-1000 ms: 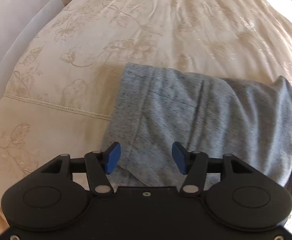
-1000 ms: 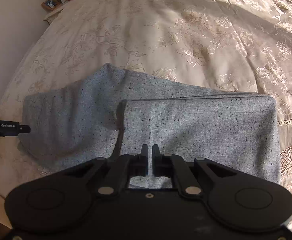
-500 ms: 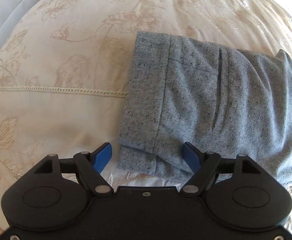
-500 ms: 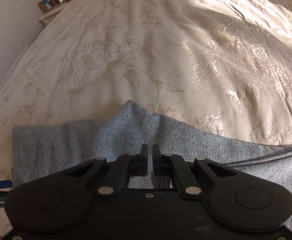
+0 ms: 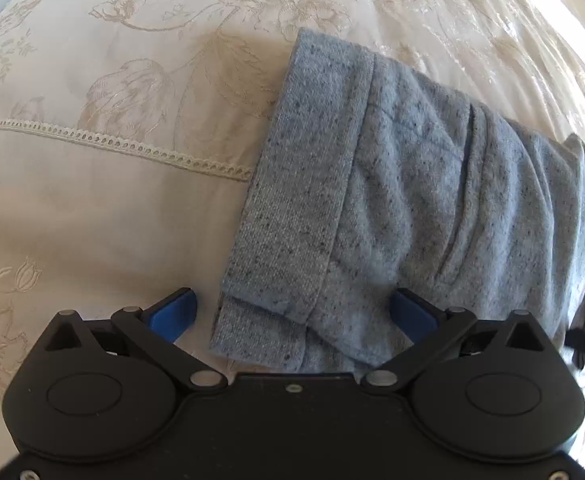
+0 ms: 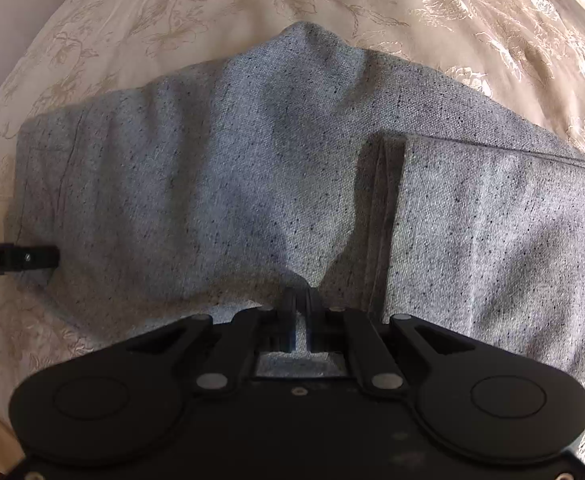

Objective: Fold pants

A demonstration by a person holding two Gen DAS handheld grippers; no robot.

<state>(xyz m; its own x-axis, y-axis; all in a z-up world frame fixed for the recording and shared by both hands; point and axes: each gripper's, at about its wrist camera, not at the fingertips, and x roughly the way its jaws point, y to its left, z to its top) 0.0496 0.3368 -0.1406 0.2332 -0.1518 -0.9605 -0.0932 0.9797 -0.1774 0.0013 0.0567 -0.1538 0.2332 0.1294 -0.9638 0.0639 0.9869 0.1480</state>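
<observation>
Grey speckled pants lie partly folded on the bed. In the left wrist view my left gripper is open, its blue pads either side of the near corner of the waistband. In the right wrist view the pants spread across the frame, with a leg folded back on the right. My right gripper is shut on a pinch of the pants' near edge. The left gripper's finger shows at the left edge, on the fabric.
The bed has a cream floral bedspread with a lace seam; it also shows in the right wrist view. A pale wall or floor borders the bed at the left.
My left gripper moved down and closer to the waistband corner, and its jaws opened wider. My right gripper, still shut, moved closer and to the left, and now pinches the pants' near edge.
</observation>
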